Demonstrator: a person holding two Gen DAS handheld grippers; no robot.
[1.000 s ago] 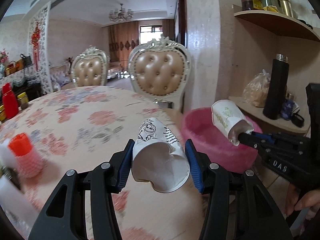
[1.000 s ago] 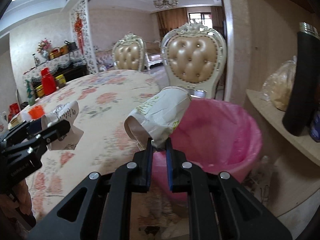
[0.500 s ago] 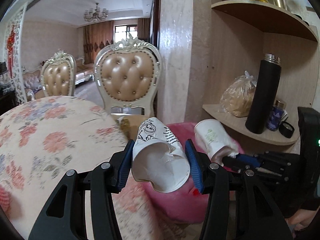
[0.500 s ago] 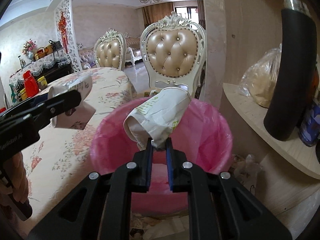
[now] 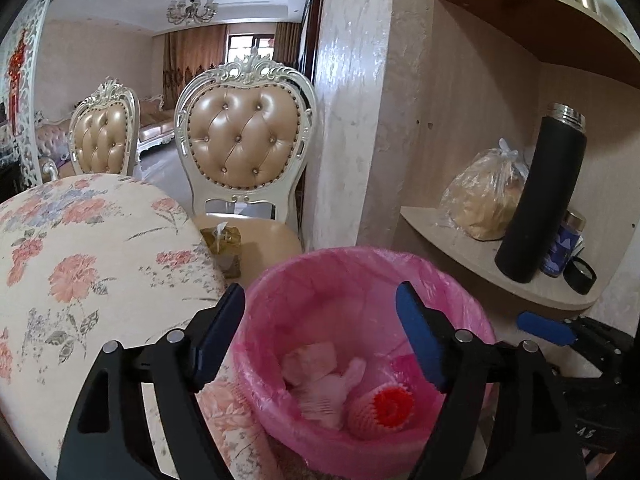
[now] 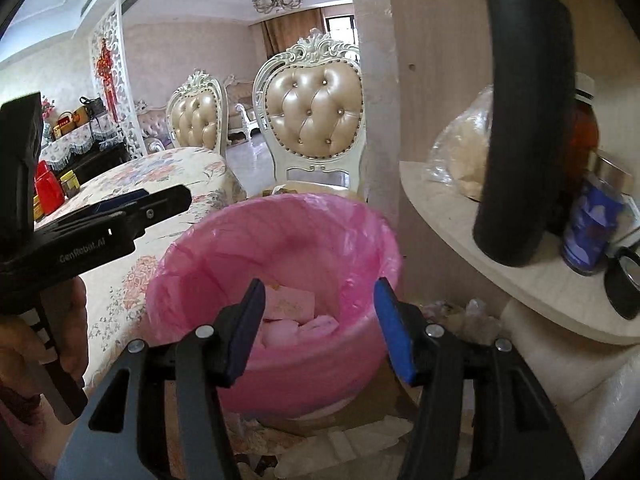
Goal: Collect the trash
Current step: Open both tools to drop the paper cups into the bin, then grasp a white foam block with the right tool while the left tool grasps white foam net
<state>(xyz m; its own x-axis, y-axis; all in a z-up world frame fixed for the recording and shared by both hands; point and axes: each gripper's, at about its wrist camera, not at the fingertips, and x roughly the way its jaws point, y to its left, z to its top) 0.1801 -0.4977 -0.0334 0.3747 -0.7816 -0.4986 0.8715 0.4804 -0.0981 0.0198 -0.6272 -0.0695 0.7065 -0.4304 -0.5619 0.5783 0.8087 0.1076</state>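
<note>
A bin lined with a pink bag (image 5: 304, 280) (image 6: 192, 256) stands on the floor beside the table. Crumpled paper cups (image 5: 324, 388) (image 6: 288, 304) and a red-topped foam net (image 5: 384, 408) lie inside it. My left gripper (image 5: 320, 320) is open and empty above the bin's mouth. My right gripper (image 6: 320, 308) is open and empty over the bin's near rim. The left gripper also shows in the right wrist view (image 6: 132, 208), and a right fingertip (image 5: 544, 328) in the left wrist view.
A round table with a floral cloth (image 5: 80, 248) is left of the bin. A tufted chair (image 5: 244, 148) stands behind it. A corner shelf (image 5: 500, 272) at right holds a black flask (image 5: 544, 200), a bagged loaf (image 5: 484, 196) and small jars.
Both grippers moved over the bin and opened. The two paper cups they held have dropped into the bin.
</note>
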